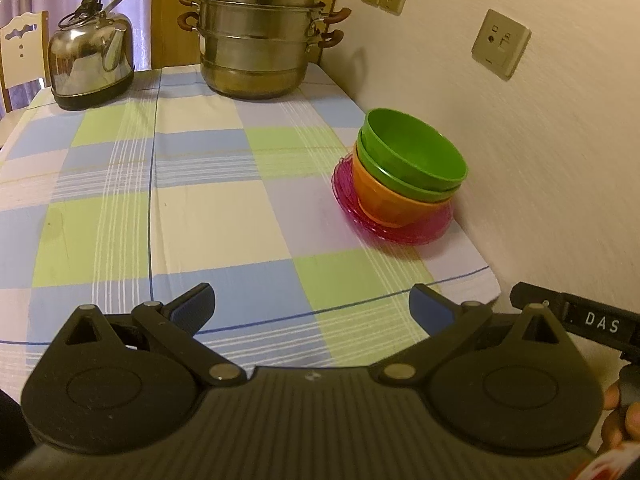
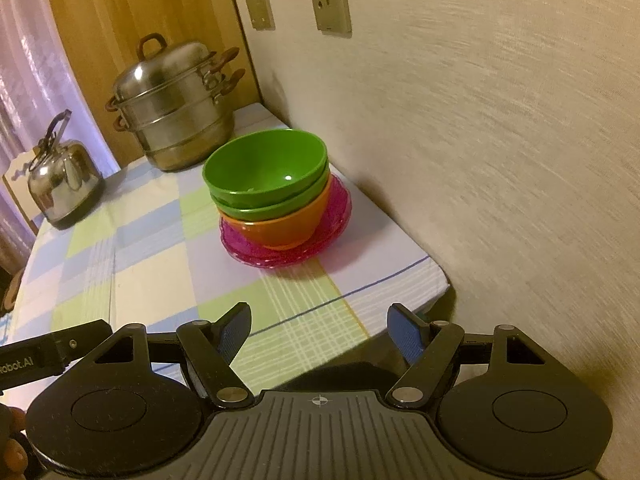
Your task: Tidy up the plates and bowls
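Two bits of lettering can be read, both white on black. In the left wrist view, a black bar at the right edge, just beyond the left tool's housing, carries the letters "DAS" — anything after them is cut off by the frame. In the right wrist view, a similar black bar at the left edge reads "abot.AI", with the start of the word lost past the edge. The wall sockets bear small marks too blurred to read — nothing else shows any text.
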Demonstrator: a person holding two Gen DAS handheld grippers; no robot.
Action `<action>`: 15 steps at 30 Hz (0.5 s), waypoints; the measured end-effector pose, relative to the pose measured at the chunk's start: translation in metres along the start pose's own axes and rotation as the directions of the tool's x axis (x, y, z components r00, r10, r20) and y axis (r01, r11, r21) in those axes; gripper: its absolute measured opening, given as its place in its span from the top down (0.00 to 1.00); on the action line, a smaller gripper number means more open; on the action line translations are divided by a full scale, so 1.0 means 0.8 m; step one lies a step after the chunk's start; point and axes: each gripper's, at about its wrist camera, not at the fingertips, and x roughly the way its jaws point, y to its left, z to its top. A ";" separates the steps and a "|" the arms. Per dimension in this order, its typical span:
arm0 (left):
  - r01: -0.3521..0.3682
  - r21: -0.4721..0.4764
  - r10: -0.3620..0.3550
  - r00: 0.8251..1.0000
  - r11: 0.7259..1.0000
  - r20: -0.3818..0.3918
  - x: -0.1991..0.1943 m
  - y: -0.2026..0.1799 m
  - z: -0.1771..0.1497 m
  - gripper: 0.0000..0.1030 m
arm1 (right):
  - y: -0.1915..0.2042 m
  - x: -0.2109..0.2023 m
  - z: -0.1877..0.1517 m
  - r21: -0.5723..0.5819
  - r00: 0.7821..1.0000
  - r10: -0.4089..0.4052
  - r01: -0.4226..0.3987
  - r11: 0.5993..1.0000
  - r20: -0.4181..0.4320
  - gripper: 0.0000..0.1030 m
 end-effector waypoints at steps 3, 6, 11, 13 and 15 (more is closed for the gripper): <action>-0.006 0.006 0.006 1.000 1.000 0.001 -0.001 -0.002 -0.006 0.00 | 0.003 -0.005 -0.006 -0.028 1.000 -0.001 0.001 1.000 0.004 0.27; -0.011 0.022 0.011 1.000 1.000 0.002 0.000 -0.005 -0.012 0.00 | 0.007 -0.009 -0.011 -0.054 1.000 -0.002 0.003 0.999 0.011 0.27; -0.039 0.030 0.039 0.999 0.999 0.000 0.004 -0.007 -0.018 0.00 | 0.010 -0.010 -0.016 -0.075 1.000 0.001 0.000 0.997 0.010 0.27; -0.044 0.027 0.044 0.999 0.999 0.002 0.004 -0.007 -0.018 0.00 | 0.010 -0.008 -0.017 -0.073 1.000 0.004 -0.003 0.997 0.005 0.27; -0.048 0.028 0.048 0.999 0.998 0.007 0.004 -0.006 -0.019 0.00 | 0.010 -0.007 -0.017 -0.072 1.000 0.007 -0.007 0.997 0.000 0.27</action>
